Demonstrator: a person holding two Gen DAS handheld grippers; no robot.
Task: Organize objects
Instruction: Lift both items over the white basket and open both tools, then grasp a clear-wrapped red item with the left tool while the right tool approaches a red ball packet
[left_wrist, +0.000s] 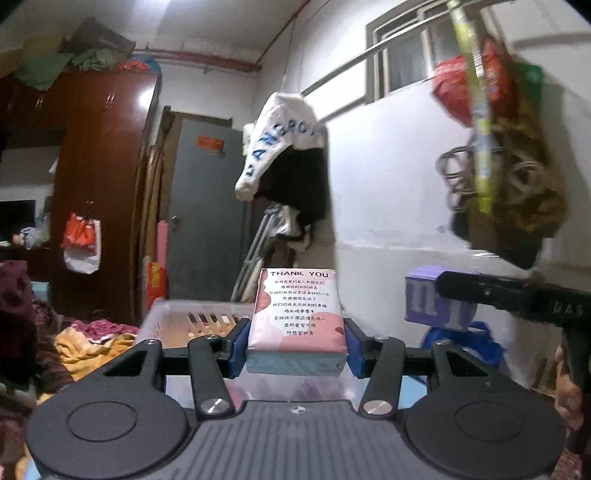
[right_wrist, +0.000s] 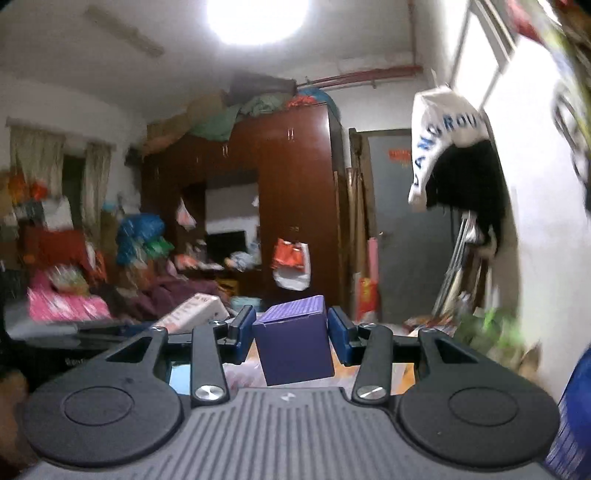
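Both grippers loaded, held aloft

Left gripper (left_wrist: 297, 341) clamps the tissue pack (left_wrist: 297, 317) above the clear basket (left_wrist: 177, 317); right gripper (right_wrist: 291, 332) clamps the purple box (right_wrist: 293, 341), likely bound there.

Glossy plastic-wrapped tissue pack (left_wrist: 297, 317), matt, seemingly cardboard purple box (right_wrist: 293, 341), translucent plastic basket (left_wrist: 177, 314).

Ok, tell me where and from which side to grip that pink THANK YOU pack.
Grip the pink THANK YOU pack across its two narrow side faces, approaching end-on, as the left gripper does now. The pack is a flat rectangular block; its sides are parallel, so the blue pads sit flush. Its soft wrap probably wants a gentle squeeze. The clear basket lies just beyond it.
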